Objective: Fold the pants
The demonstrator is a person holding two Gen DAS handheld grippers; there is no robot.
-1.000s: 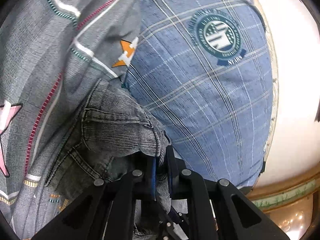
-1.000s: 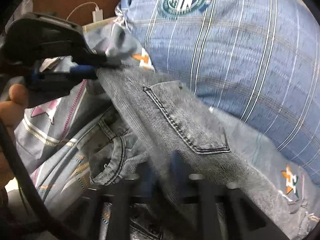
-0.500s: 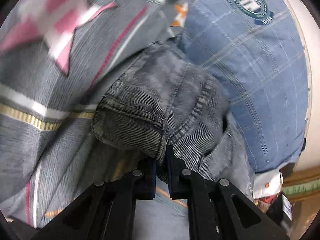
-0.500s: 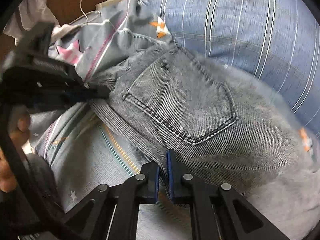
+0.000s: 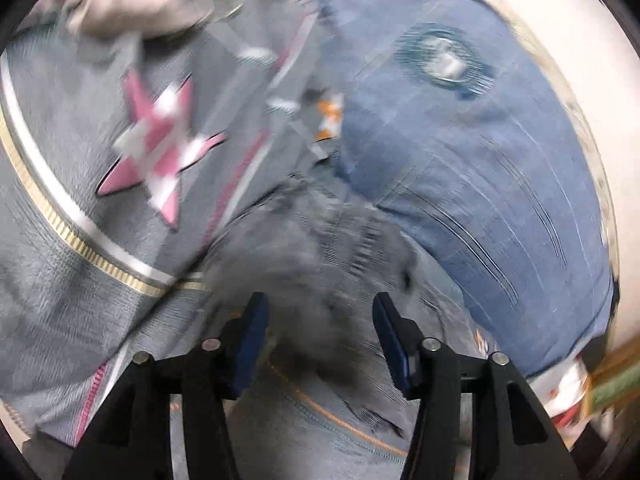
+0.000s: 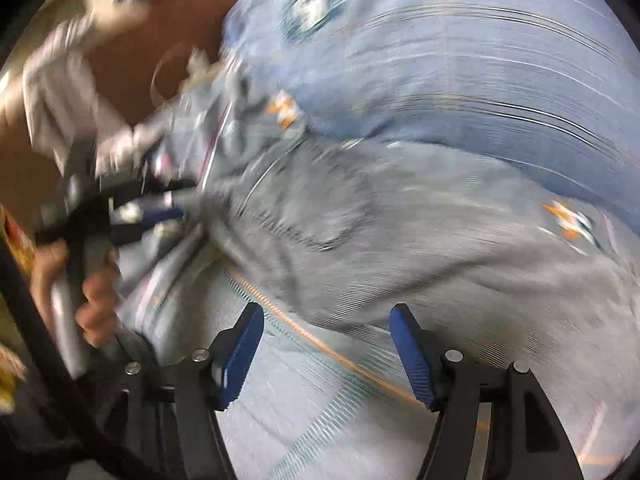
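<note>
The grey denim pants point(image 5: 316, 256) lie bunched on the grey patterned bedspread point(image 5: 80, 272), against a blue plaid pillow point(image 5: 460, 168). My left gripper point(image 5: 320, 320) has its jaws opening; the denim lies in the gap and the blue pads stand clear of it. In the right wrist view the pants point(image 6: 360, 232) spread across the middle with a back pocket up. My right gripper point(image 6: 326, 336) is also opening, its pads apart just below the pants' near edge, nothing pressed between them. The left gripper point(image 6: 160, 216) shows at the left of that view, held by a hand. Both views are motion-blurred.
A pink star print point(image 5: 156, 152) marks the bedspread. The blue pillow point(image 6: 440, 60) fills the upper right. A brown headboard point(image 6: 140, 40) with a white cable and pale cloth point(image 6: 56, 92) stands at the upper left. A cream wall point(image 5: 580, 80) lies beyond the pillow.
Both grippers have let go of the denim and their jaws have spread apart. The pants have dropped onto the bedspread, and both cameras have swung sideways.
</note>
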